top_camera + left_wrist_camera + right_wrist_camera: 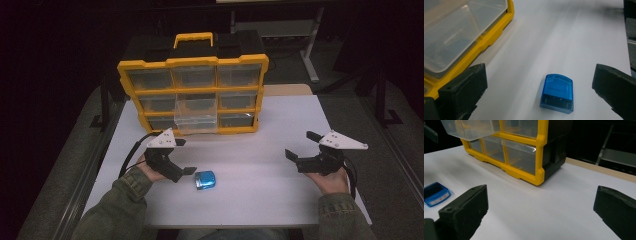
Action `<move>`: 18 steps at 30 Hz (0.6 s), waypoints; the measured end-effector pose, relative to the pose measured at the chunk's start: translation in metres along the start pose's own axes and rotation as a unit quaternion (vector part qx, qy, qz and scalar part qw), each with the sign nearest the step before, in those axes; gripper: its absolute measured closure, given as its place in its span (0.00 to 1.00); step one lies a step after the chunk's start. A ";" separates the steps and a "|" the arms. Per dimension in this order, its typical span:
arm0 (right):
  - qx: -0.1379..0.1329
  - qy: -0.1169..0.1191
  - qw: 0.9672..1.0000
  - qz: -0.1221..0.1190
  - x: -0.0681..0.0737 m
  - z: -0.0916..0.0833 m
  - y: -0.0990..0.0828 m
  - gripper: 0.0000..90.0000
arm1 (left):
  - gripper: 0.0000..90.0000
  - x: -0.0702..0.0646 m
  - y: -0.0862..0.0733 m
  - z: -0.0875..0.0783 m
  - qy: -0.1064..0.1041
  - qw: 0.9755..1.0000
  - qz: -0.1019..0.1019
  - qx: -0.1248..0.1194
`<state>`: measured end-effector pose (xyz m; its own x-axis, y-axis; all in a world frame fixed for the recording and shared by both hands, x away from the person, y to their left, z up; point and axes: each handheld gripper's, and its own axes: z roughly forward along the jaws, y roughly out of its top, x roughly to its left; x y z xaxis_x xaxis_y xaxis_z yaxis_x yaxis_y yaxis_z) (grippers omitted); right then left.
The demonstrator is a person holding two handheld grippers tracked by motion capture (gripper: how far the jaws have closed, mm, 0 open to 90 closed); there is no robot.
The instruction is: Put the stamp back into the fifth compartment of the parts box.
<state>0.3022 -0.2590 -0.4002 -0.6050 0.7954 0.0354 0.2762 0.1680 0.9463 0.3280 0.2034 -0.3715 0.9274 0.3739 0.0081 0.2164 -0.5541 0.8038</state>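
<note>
Plainly, the small blue case (205, 180) lies flat on the white table (260, 195), just beside the left tongs (184, 156), whose jaws stand wide apart around nothing; any lettering on its lid is too faint to read. Behind it stands a yellow drawer organiser (193, 95) with one clear drawer (196, 116) pulled out, seemingly empty, while the right tongs (302, 145) hover with jaws spread, well apart from the case.

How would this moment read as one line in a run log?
left hand-held gripper: open, beside blue case | right hand-held gripper: open, holding nothing | middle drawer of yellow organizer: pulled out
</note>
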 end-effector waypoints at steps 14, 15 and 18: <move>0.007 0.002 1.000 -0.005 0.003 0.000 -0.001 0.00 | 0.00 -0.006 0.001 0.021 -0.023 0.999 0.006 0.025; 0.007 0.002 1.000 -0.005 0.003 0.000 -0.001 0.00 | 0.00 -0.007 0.001 0.022 -0.022 0.999 0.010 0.027; 0.008 0.003 1.000 -0.006 0.003 0.001 -0.001 0.00 | 0.00 -0.007 0.000 0.025 -0.029 0.999 0.010 0.034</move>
<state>0.3012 -0.2564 -0.4017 -0.6128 0.7897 0.0268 0.2817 0.1867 0.9412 0.3292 0.1819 -0.3867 0.9477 0.3188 -0.0117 0.2150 -0.6111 0.7618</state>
